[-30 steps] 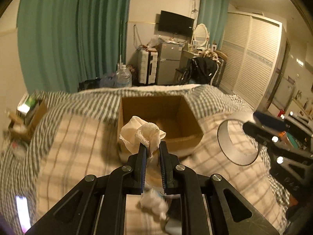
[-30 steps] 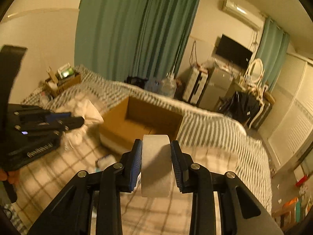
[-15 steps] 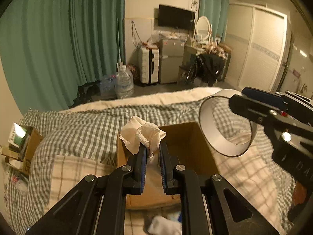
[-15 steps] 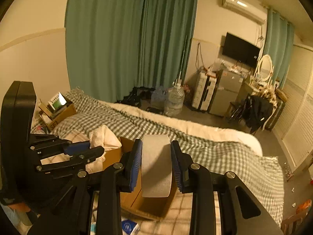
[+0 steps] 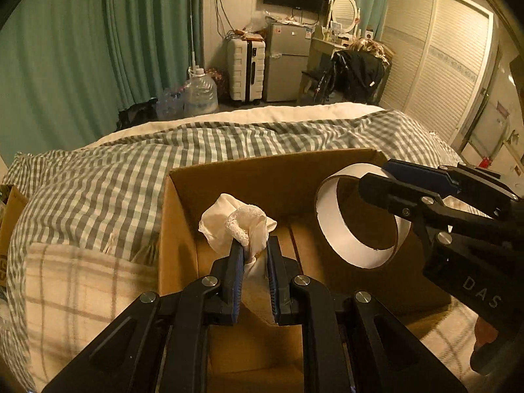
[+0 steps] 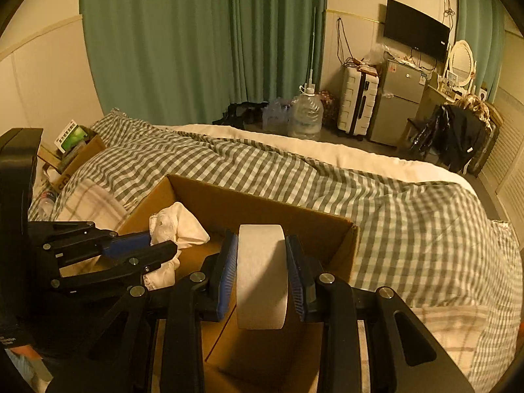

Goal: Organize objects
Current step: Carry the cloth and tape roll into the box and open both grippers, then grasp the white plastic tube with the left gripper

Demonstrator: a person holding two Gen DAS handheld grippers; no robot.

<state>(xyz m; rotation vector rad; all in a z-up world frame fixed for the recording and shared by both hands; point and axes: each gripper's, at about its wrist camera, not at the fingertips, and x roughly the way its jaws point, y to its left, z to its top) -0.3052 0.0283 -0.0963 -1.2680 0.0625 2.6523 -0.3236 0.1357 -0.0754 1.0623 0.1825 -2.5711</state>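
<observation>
Left gripper [image 5: 254, 252] pinches a white cloth, maybe socks [image 5: 237, 226]; right gripper [image 6: 262, 262] clamps the tape roll [image 6: 261, 275]; lower both inside the cardboard box [image 5: 262, 177] before releasing

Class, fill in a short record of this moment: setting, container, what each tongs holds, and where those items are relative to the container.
setting: bed with checked cover
container: open cardboard box on the bed
left tongs: shut on white cloth
right tongs: shut on tape roll
cloth position: held over the box's left part
roll position: held over the box's right part
box contents: floor looks bare where visible
status: neither item released yet
</observation>
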